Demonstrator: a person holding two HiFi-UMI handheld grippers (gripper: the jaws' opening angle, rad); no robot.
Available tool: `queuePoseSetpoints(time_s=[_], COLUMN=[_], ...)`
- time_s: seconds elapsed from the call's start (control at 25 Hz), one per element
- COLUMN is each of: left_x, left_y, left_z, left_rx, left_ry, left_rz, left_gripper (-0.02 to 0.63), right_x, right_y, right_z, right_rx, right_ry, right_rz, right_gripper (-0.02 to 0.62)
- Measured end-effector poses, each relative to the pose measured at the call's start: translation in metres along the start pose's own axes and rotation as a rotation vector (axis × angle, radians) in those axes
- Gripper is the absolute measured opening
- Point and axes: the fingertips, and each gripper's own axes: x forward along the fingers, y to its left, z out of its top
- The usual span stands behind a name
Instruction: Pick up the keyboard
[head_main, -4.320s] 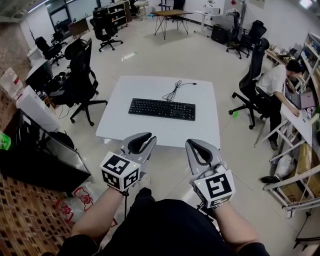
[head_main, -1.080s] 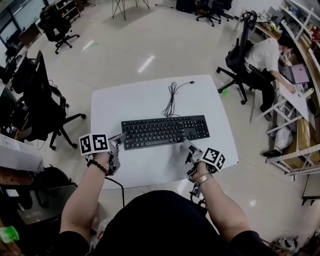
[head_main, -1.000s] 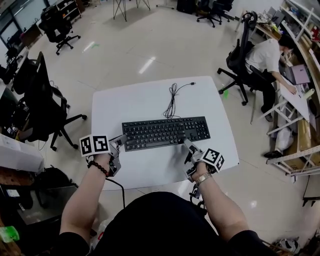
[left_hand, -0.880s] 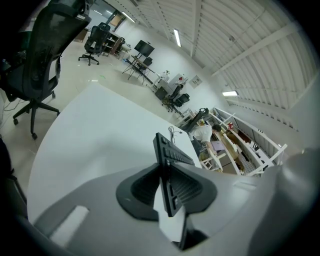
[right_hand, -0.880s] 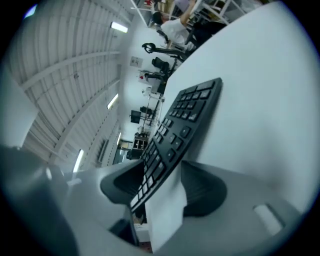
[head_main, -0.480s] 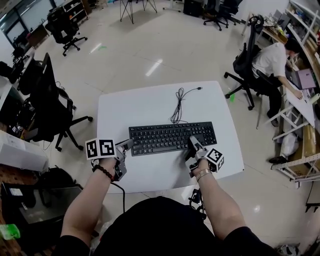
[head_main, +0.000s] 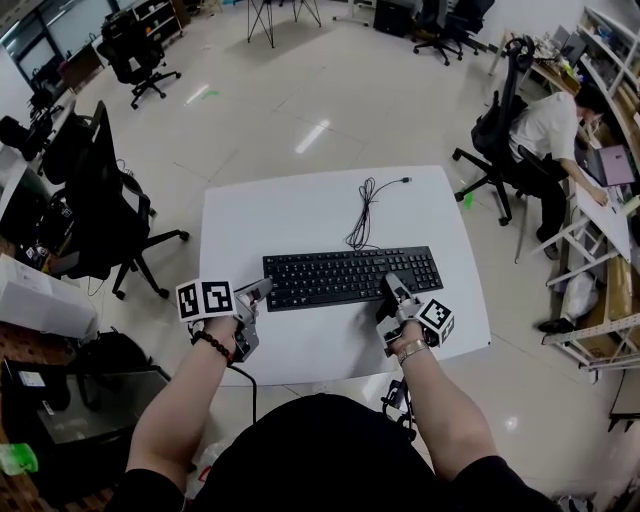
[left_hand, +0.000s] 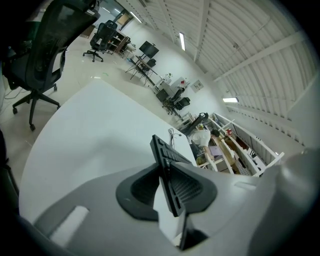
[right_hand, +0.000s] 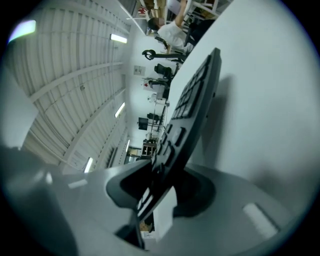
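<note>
Securing the keyboard (head_main: 350, 277), centre frame
Left gripper (head_main: 262, 292) clamps it; right gripper (head_main: 392, 285) jaws, just closing, pinch it too. Next: lift level.

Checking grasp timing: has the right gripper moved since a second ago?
Yes. The right gripper has advanced away from the table's near edge onto the keyboard, and its jaws have just been closing onto that keyboard's front edge.

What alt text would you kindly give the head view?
A black keyboard on a white table, its near-left corner clamped by the left gripper; the jaws of the right gripper have just been closing on its near edge.
</note>
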Motion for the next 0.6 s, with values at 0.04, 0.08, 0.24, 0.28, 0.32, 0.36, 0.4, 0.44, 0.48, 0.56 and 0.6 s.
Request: queuePoseSetpoints(time_s=[0.04,0.08,0.24,0.28,0.32,0.36,0.4,0.44,0.48,0.56,0.6], left_x=[-0.001,-0.002,-0.009,-0.012,-0.014,-0.016,-0.019,-0.022,-0.024,-0.031,-0.034], left_y=[0.0,-0.001,-0.006,-0.008,-0.009,-0.011,-0.013,-0.015,-0.018,-0.023,-0.026], left_z=[0.0,0.0,0.004,0.005,0.007,0.008,0.011,0.013,0.015,0.019,0.021], left_rx=[-0.003,-0.006,-0.015,-0.015,-0.015,-0.012,-0.009,-0.006,-0.004,0.003,0.007], left_ry=[-0.009,-0.018,-0.064,-0.078,-0.092,-0.106,-0.119,-0.132,-0.145,-0.171,-0.185], left_rz=[-0.01,-0.023,-0.086,-0.103,-0.119,-0.134,-0.148,-0.161,-0.174,-0.2,-0.212], left_gripper=[0.075,0.075,0.075,0.075,0.075,0.075,0.075,0.075,0.075,0.075,0.075], right_x=[-0.003,-0.006,-0.015,-0.017,-0.019,-0.021,-0.022,-0.023,-0.025,-0.029,-0.031], right_y=[0.004,0.009,0.039,0.047,0.057,0.067,0.077,0.087,0.098,0.119,0.129], right_z=[0.0,0.0,0.003,0.004,0.004,0.005,0.006,0.007,0.007,0.008,0.008], right_rx=[-0.013,-0.03,-0.103,-0.124,-0.146,-0.17,-0.195,-0.22,-0.245,-0.295,-0.318], right_ry=[0.006,0.011,0.02,0.021,0.023,0.025,0.025,0.025,0.025,0.026,0.025], right_rz=[0.004,0.009,0.036,0.044,0.052,0.06,0.069,0.078,0.089,0.109,0.121], right_gripper=[0.124,0.123,0.121,0.12,0.12,0.118,0.118,0.118,0.117,0.115,0.114])
